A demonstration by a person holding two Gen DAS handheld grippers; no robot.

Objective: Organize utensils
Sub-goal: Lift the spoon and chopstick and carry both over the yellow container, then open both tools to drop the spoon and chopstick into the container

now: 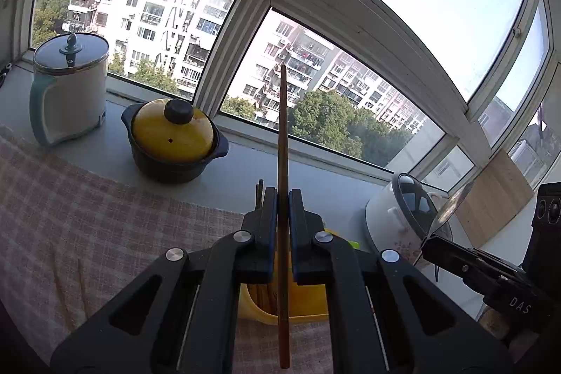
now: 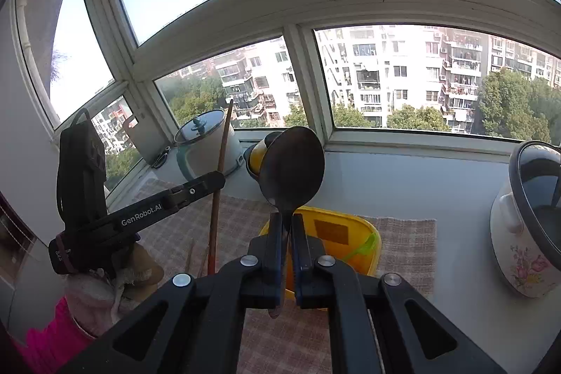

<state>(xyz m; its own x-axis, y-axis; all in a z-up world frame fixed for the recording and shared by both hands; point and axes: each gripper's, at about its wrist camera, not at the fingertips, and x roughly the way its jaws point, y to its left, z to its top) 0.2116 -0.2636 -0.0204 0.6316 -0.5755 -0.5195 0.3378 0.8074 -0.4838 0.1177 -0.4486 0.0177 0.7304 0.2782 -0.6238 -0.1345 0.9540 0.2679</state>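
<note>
Left tool (image 1: 282,198) clenched on long brown wooden chopstick (image 1: 282,135), frame centre; right tool (image 2: 287,226) grips dark metal spoon (image 2: 292,165). Yellow plastic holder (image 2: 364,233) sits below centre on tabletop. I'd tip each upright over it, lower, then release.

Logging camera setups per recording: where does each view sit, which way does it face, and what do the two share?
Left wrist: on the left gripper, facing the window; its jaws clamp a chopstick; right gripper at the edge.
Right wrist: on the right gripper, facing the window; its jaws clamp a spoon; left gripper and gloved hand show.
Shared: yellow holder, kettle.
</note>
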